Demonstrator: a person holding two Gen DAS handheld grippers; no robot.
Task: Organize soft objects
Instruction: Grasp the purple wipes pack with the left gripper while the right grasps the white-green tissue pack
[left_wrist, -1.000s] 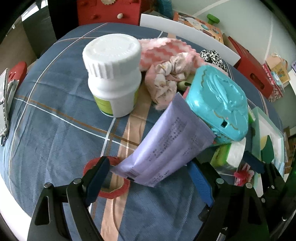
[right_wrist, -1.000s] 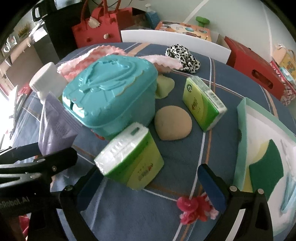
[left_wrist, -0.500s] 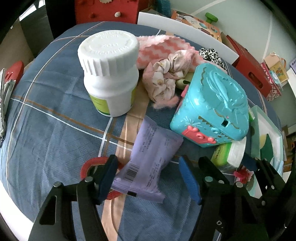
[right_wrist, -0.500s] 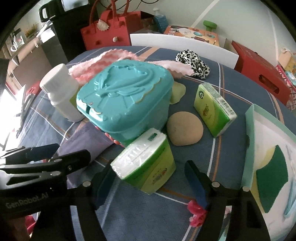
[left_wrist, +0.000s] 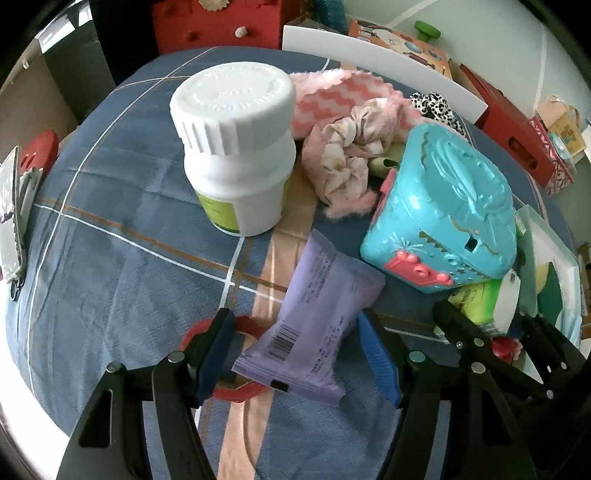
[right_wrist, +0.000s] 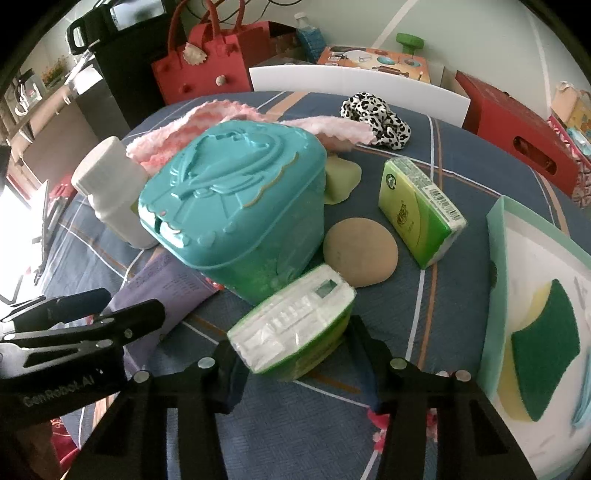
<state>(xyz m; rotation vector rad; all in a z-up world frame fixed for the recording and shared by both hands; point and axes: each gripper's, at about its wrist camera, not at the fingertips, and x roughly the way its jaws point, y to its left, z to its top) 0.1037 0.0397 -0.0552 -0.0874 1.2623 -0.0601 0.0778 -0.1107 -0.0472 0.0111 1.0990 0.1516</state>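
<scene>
A purple soft packet (left_wrist: 325, 310) lies flat on the blue checked tablecloth between the fingers of my left gripper (left_wrist: 293, 332). Those jaws stand open, and the left pad is clear of the packet. A green tissue pack (right_wrist: 295, 325) leans against the teal plastic box (right_wrist: 229, 199). My right gripper (right_wrist: 291, 343) has a finger on each side of the pack, and its jaws are closing with both pads against the pack. A pink zigzag cloth (left_wrist: 332, 92), a pale scrunchie (left_wrist: 347, 155) and a leopard scrunchie (right_wrist: 376, 114) lie farther back.
A white bottle (left_wrist: 240, 147) stands beside the teal box. A second tissue pack (right_wrist: 417, 210), a tan round puff (right_wrist: 360, 251) and a green puff (right_wrist: 341, 177) lie behind. A mint-rimmed tray (right_wrist: 495, 236) at the right holds a green sponge (right_wrist: 543, 347). A red ring (left_wrist: 251, 325) lies under the left fingers.
The purple packet, held up tilted a second ago, dropped flat onto the cloth and the left jaws narrowed a little. The right jaws closed in from wide onto the green tissue pack.
</scene>
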